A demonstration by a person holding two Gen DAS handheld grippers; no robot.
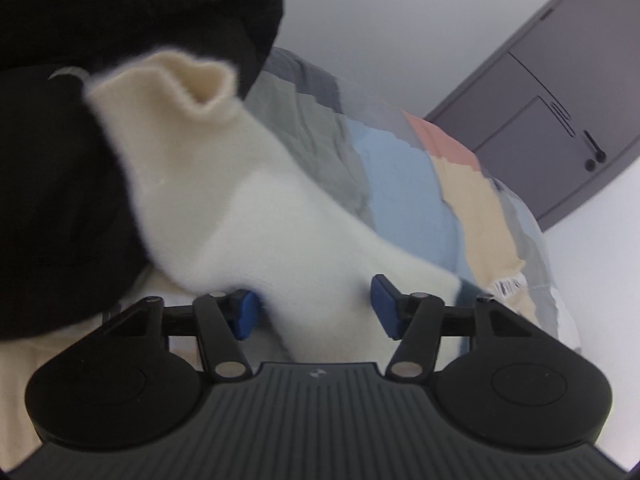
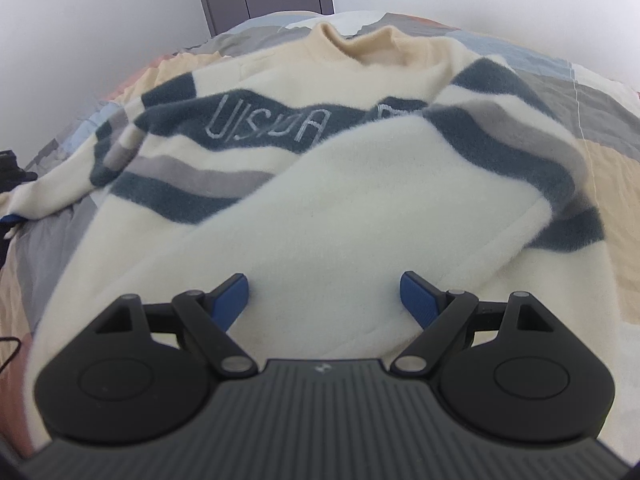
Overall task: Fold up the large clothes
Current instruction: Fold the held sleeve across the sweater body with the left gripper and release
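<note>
The sweater [image 2: 320,184] lies on the bed [image 2: 600,168]; the left gripper [image 1: 314,306] half-closed around its sleeve [image 1: 224,184], the right gripper [image 2: 324,300] open above, so the sleeve may slip out.

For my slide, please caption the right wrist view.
Open right gripper above a striped cream sweater on a patchwork quilt.

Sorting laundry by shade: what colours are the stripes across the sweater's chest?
Dark teal-blue and grey stripes on the cream sweater; the right wrist view shows them best.
</note>
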